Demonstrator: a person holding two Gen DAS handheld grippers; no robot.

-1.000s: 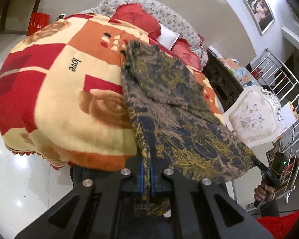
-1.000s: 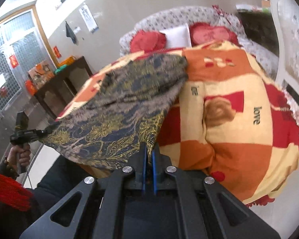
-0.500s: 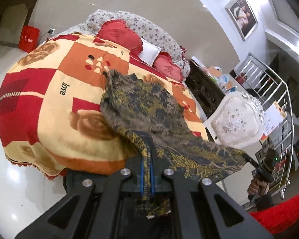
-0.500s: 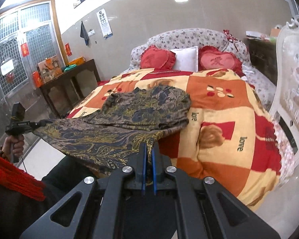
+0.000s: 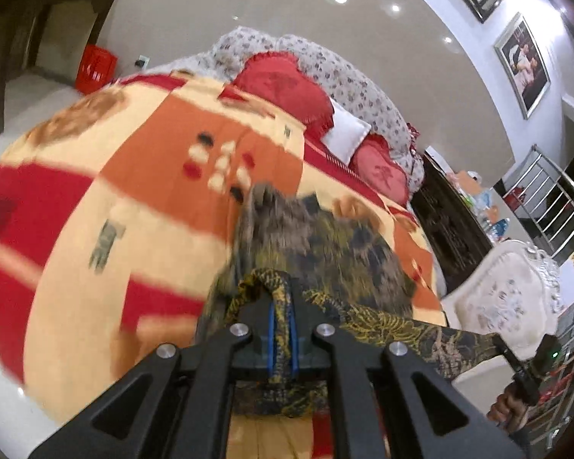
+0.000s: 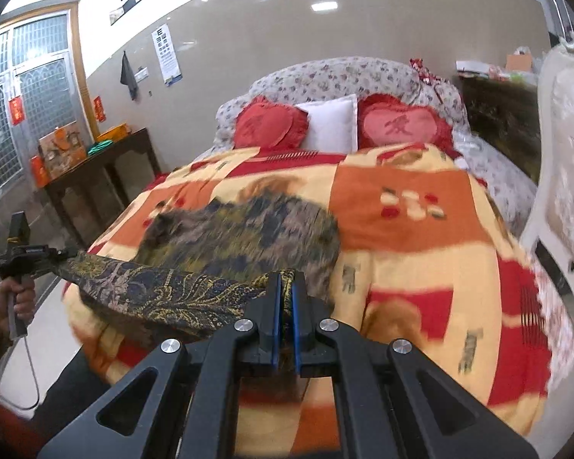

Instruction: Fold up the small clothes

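A dark blue, brown and gold patterned garment (image 5: 325, 244) lies with its far part on the bed's blanket (image 5: 134, 199). Its near edge is lifted and stretched taut between my two grippers. My left gripper (image 5: 282, 306) is shut on one corner of that edge. The right gripper (image 5: 505, 346) holds the other corner at the lower right, with a hand below it. In the right wrist view the right gripper (image 6: 285, 287) is shut on the garment (image 6: 241, 229), and the left gripper (image 6: 67, 257) pinches the far corner at the left.
The orange, red and cream blanket (image 6: 421, 210) covers the bed, with heart pillows (image 6: 271, 122) and a white pillow (image 6: 331, 124) at its head. A dark side table (image 6: 107, 160) stands to the left, a white chair (image 5: 505, 290) and metal railing (image 5: 555, 206) to the right.
Both grippers have moved forward over the bed with the garment's edge still pinched. The held edge now hangs above the part that lies on the blanket, and the scene is blurred by motion.
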